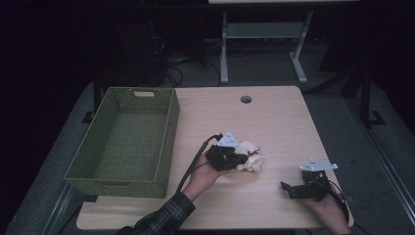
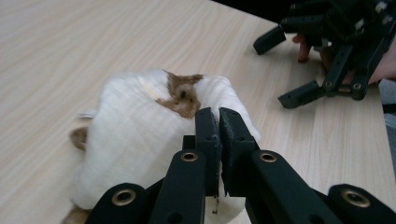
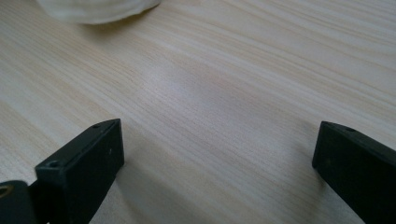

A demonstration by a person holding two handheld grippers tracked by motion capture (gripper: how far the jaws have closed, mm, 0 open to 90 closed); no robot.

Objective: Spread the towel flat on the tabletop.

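Soft toy gripped near the table's middle — basket waiting at left

We had the left gripper [image 2: 218, 122] pinched nearly closed on the white-and-brown plush toy [image 2: 140, 135]; the right gripper [image 3: 215, 154] sat wide open, holding nothing, at the near right. We judged it best to lift straight up — then carry left over the green basket [image 1: 169, 132].

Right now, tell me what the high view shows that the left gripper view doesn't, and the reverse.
High view alone: the green woven basket at the table's left, the cable hole, a plaid sleeve.

Left gripper view alone: the left gripper with jaws shut together against the white plush toy, and the toy's brown patch.

Both: toy, wooden table, and the open right gripper.
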